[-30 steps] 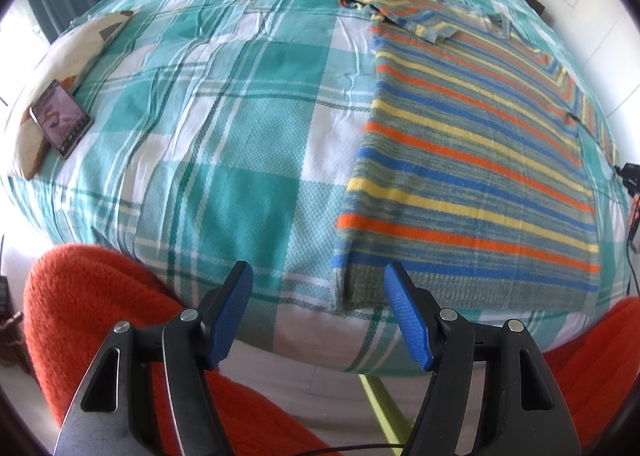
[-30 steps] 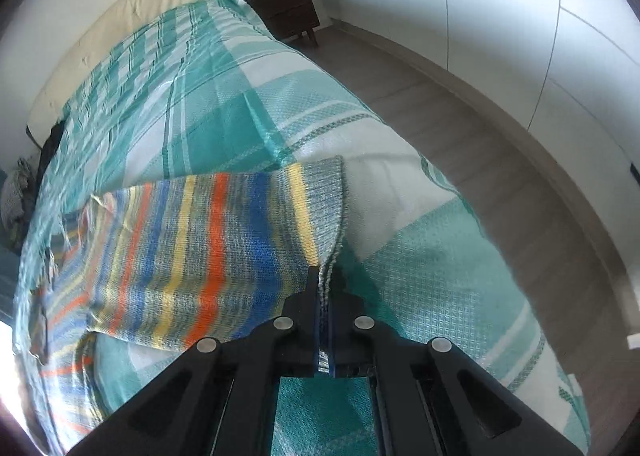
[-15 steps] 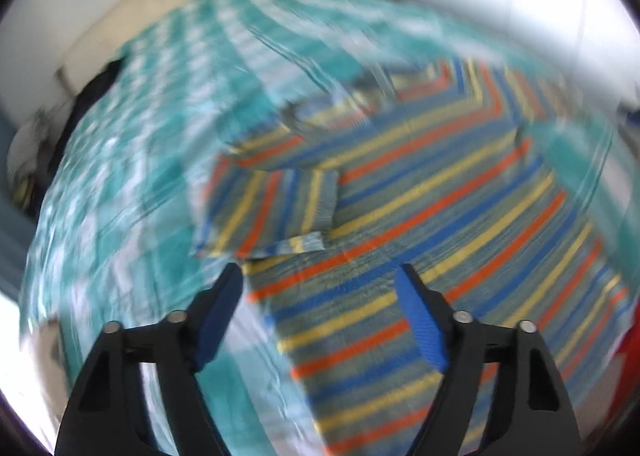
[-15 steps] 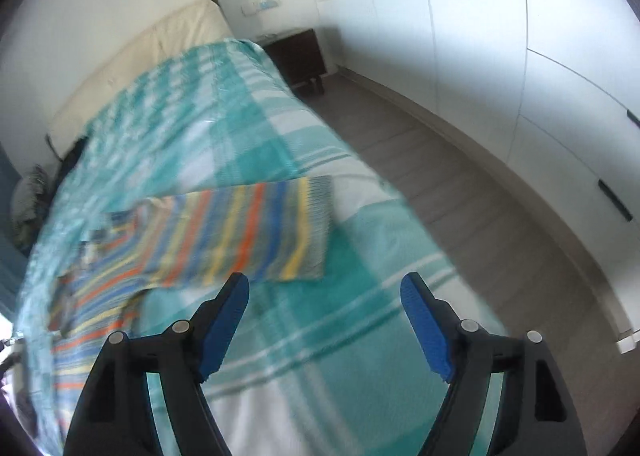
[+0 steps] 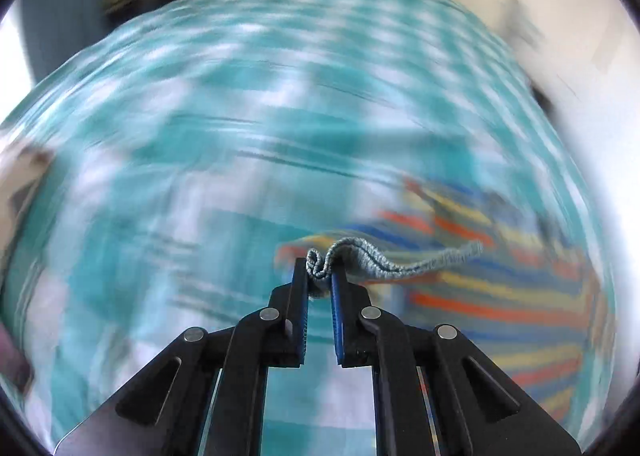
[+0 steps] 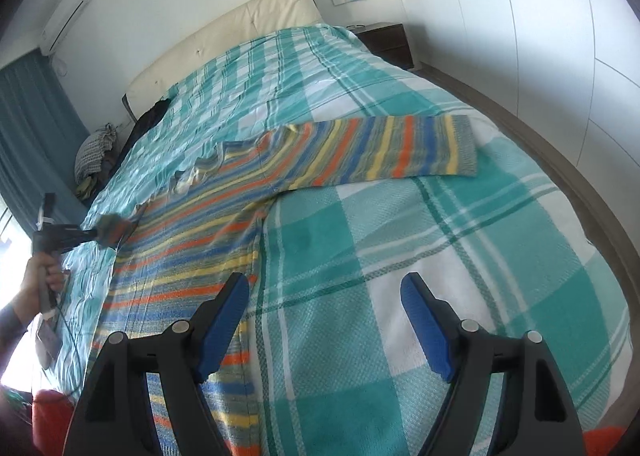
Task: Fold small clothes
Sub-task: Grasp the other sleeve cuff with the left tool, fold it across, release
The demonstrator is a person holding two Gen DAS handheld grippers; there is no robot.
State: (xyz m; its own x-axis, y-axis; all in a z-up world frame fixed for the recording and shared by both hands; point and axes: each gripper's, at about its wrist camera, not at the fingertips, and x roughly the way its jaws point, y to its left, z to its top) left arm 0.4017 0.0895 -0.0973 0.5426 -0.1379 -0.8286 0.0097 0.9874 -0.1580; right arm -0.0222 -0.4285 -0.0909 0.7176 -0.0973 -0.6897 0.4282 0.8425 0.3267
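Observation:
A striped sweater (image 6: 224,216) in blue, orange, yellow and grey lies spread on the teal plaid bed (image 6: 460,248). Its right sleeve (image 6: 400,152) lies stretched out flat to the right. My left gripper (image 5: 319,276) is shut on the grey ribbed cuff (image 5: 400,260) of the other sleeve and holds it off the bed; the left wrist view is motion-blurred. It also shows far left in the right wrist view (image 6: 108,230), held by a hand. My right gripper (image 6: 324,296) is open and empty, above the bedspread beside the sweater's body.
A cream headboard (image 6: 240,24) and a dark nightstand (image 6: 386,42) stand at the far end. White wardrobe doors (image 6: 540,36) line the right side, with wooden floor (image 6: 500,112) between. Dark clothes (image 6: 148,118) and a checked bundle (image 6: 94,152) lie at the bed's far left.
My left gripper swung from the sweater's hem to its left sleeve and closed on the cuff. My right gripper let go of the right sleeve cuff, opened and drew back.

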